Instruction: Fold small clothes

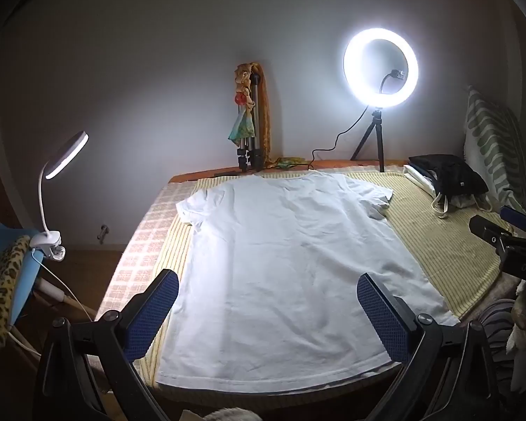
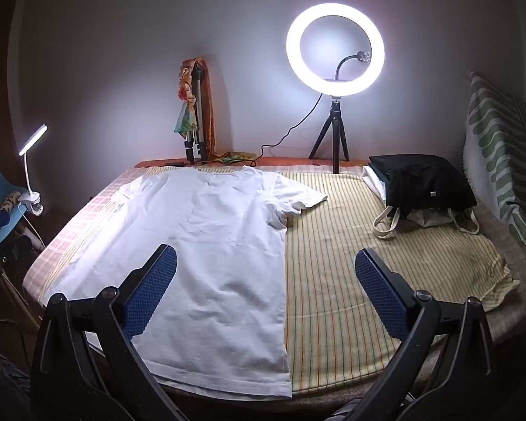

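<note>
T-shirt (image 2: 200, 242) flat on striped cloth (image 2: 350, 263), black bag (image 2: 424, 180) shut

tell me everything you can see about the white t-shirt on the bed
The white t-shirt is a plain short-sleeved tee of soft, lightly creased fabric. It lies spread flat and unfolded on the striped yellow cover, neckline toward the far wall and stitched hem at the near edge. Both sleeves stick out sideways, the one nearer the ring light slightly rumpled. Nothing rests on it; both grippers are open and hold nothing.
</note>
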### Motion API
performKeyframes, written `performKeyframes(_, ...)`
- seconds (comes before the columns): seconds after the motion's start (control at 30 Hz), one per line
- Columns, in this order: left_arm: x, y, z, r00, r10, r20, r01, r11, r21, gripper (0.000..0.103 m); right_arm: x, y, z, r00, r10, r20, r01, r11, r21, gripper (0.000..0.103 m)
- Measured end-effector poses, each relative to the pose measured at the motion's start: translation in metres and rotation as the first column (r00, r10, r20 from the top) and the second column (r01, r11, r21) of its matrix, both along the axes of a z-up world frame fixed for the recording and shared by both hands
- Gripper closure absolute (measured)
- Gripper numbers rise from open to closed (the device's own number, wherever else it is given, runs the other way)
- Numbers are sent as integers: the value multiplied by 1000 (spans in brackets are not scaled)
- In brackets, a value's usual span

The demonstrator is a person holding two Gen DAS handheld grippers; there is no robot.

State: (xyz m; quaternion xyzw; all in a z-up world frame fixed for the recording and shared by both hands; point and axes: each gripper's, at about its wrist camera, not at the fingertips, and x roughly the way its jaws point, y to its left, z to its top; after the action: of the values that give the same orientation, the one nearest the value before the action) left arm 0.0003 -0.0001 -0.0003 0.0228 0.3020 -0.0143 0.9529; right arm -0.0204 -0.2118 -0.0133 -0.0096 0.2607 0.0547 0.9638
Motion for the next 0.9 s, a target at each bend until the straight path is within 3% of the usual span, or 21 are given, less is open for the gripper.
performKeyframes(0.13,5,3,2,1000,0,-22,0,1000,-18,0,1,-1,0,1000,8,2,-8,1000,15,0)
performKeyframes(0.37,-4,8,8,998,45,43,-44,998,-39,1,-2,3,-1,1000,2,23,-2,1000,0,0)
performKeyframes(0.9,-8,7,12,996,62,63,-59,998,-39,1,0,3,7,999,-6,48,6,1000,-8,0)
